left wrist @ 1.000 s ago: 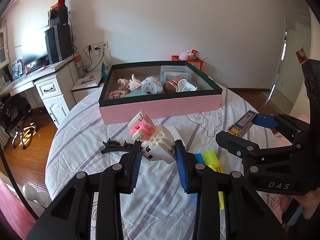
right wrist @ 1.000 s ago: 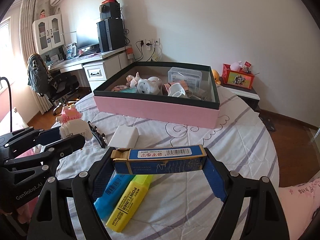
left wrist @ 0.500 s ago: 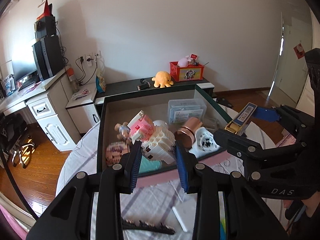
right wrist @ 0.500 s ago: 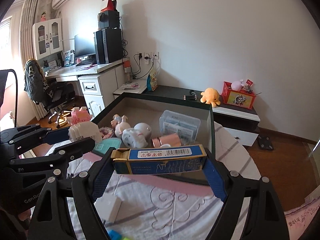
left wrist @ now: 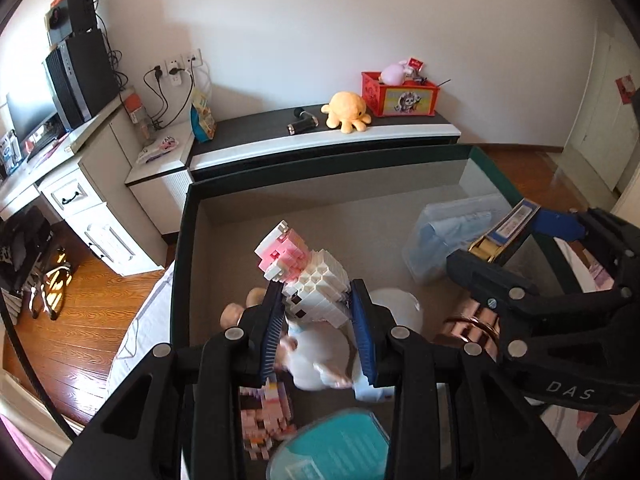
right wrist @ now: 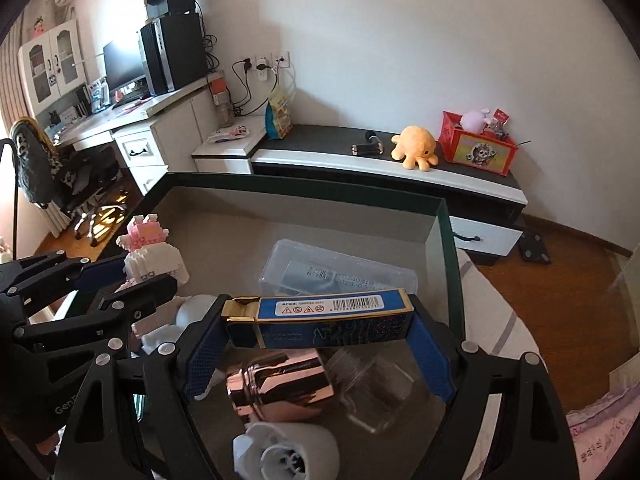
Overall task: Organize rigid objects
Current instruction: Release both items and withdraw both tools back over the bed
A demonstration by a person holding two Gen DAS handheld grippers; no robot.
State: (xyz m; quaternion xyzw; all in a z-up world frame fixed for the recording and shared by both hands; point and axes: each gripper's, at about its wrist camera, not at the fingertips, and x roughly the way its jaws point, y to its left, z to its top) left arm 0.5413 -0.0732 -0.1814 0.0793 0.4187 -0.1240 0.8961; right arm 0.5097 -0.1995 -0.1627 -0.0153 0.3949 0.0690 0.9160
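Note:
My left gripper (left wrist: 316,320) is shut on a pink-and-white brick figure (left wrist: 308,276) and holds it above the inside of the dark-rimmed box (left wrist: 182,264). The figure also shows in the right wrist view (right wrist: 154,256). My right gripper (right wrist: 316,334) is shut on a blue and gold box (right wrist: 320,318), held crosswise over the right part of the same dark-rimmed box (right wrist: 448,264). The blue and gold box also shows in the left wrist view (left wrist: 506,228).
In the box lie a clear plastic case (right wrist: 336,276), a rose-gold bottle (right wrist: 280,388), a white piggy toy (left wrist: 320,356), a teal round lid (left wrist: 332,448) and a small brick figure (left wrist: 264,420). Behind stands a low cabinet (left wrist: 320,140) with a yellow plush octopus (left wrist: 346,112).
Both grippers moved forward from over the table to above the inside of the box, each still holding its object. The box contents now lie directly beneath them.

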